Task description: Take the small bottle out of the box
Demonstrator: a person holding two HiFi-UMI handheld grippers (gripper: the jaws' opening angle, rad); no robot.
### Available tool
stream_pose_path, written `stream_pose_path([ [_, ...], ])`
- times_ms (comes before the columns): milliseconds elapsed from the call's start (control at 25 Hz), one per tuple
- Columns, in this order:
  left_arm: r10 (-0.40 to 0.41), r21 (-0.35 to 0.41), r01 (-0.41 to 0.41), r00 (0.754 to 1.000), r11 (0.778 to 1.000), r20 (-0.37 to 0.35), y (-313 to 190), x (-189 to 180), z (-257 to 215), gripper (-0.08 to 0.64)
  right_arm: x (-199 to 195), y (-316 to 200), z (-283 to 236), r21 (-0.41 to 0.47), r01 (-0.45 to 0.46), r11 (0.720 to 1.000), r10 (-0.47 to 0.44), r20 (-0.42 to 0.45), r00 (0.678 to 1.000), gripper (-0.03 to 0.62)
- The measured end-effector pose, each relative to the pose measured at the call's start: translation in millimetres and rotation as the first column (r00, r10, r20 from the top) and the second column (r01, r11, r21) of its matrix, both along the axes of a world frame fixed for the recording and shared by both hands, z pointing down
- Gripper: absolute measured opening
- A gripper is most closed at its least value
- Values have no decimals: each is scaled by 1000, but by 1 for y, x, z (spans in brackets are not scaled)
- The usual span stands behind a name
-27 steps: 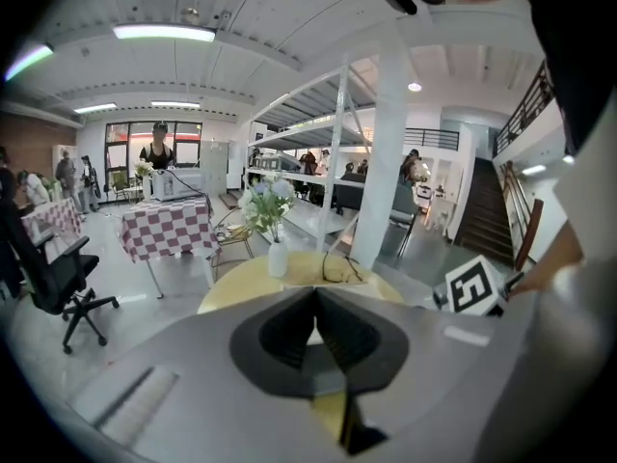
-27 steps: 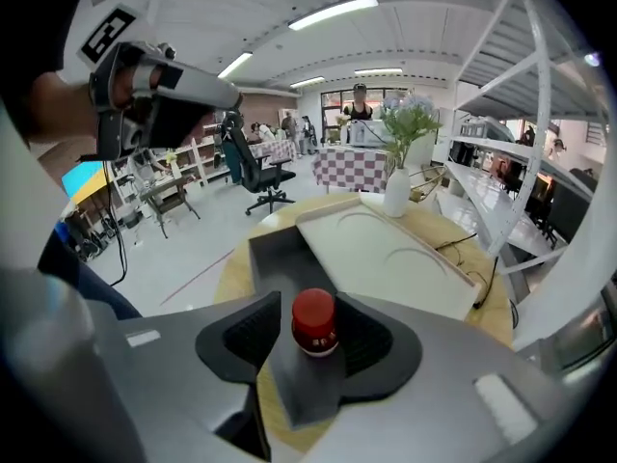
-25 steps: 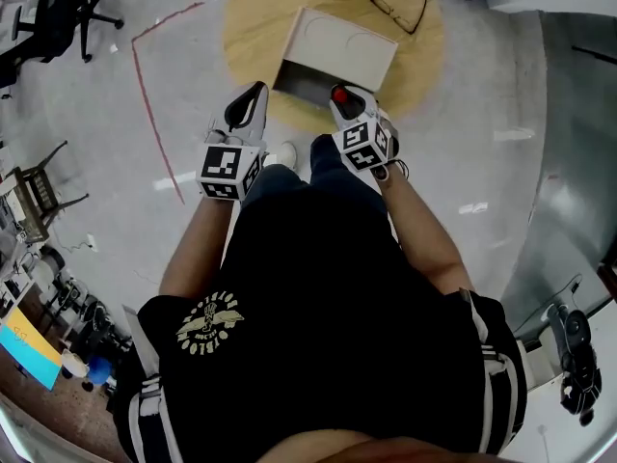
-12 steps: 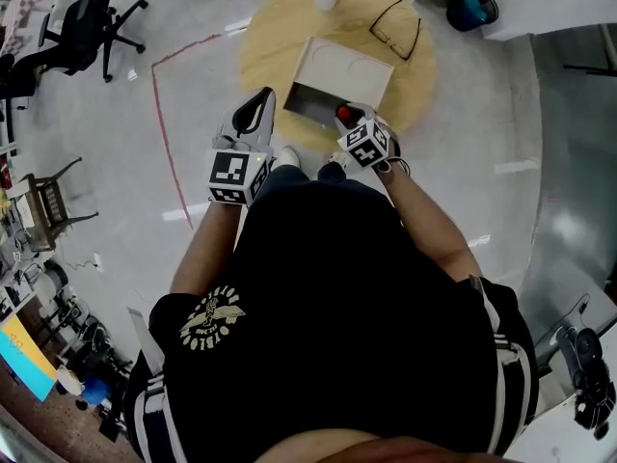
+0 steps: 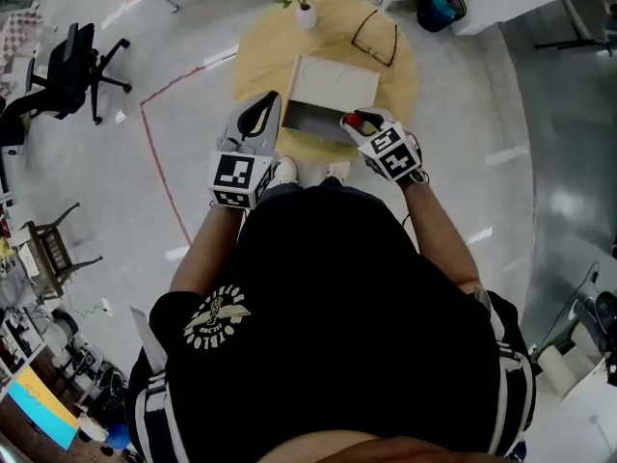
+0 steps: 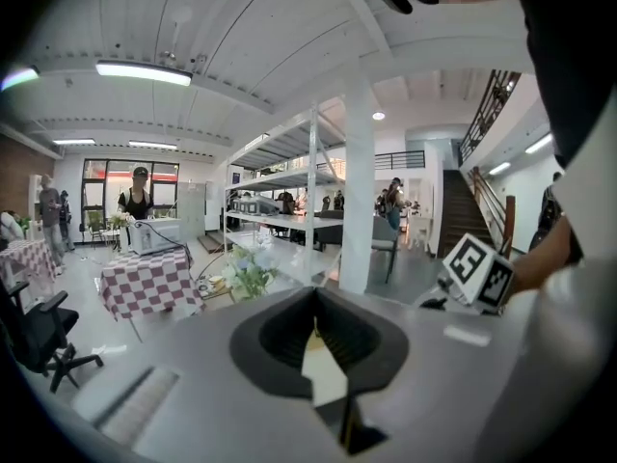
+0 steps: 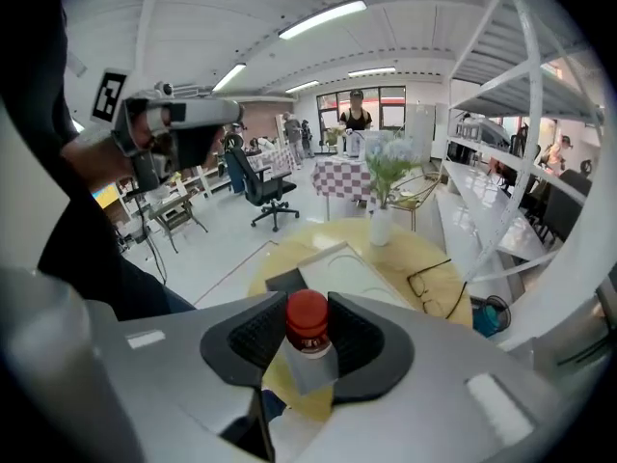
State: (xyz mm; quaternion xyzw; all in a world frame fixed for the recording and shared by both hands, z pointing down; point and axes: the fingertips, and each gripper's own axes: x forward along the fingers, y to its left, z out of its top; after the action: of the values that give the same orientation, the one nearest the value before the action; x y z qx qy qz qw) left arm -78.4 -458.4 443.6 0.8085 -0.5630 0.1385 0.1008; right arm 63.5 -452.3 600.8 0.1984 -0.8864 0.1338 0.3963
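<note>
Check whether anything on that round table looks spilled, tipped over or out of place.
Nothing stands out. The vase stands upright, the glasses lie flat beside the box, and no spill shows on the table. The small bottle is clamped in the right gripper, clear of the box.

Red cap on bottle (image 7: 308, 321); beige box (image 5: 333, 85); yellow table (image 5: 253, 56).

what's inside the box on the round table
Only a dark, bare-looking interior shows in the box. The small bottle is clamped in the right gripper, which covers the box's near right corner; that part is hidden.
</note>
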Motion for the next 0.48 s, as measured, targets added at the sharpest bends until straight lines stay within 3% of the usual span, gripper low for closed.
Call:
stream_pose_path([
  [200,64,65,-62,998,996,-23,-15,5,-40,0,3,-2,-82,13,-53,998,53,56,997,143],
  [480,148,69,-145,988,987,-40,-24,9,-69,0,-7,-2,-169,64,-78,995,69,127,989,141],
])
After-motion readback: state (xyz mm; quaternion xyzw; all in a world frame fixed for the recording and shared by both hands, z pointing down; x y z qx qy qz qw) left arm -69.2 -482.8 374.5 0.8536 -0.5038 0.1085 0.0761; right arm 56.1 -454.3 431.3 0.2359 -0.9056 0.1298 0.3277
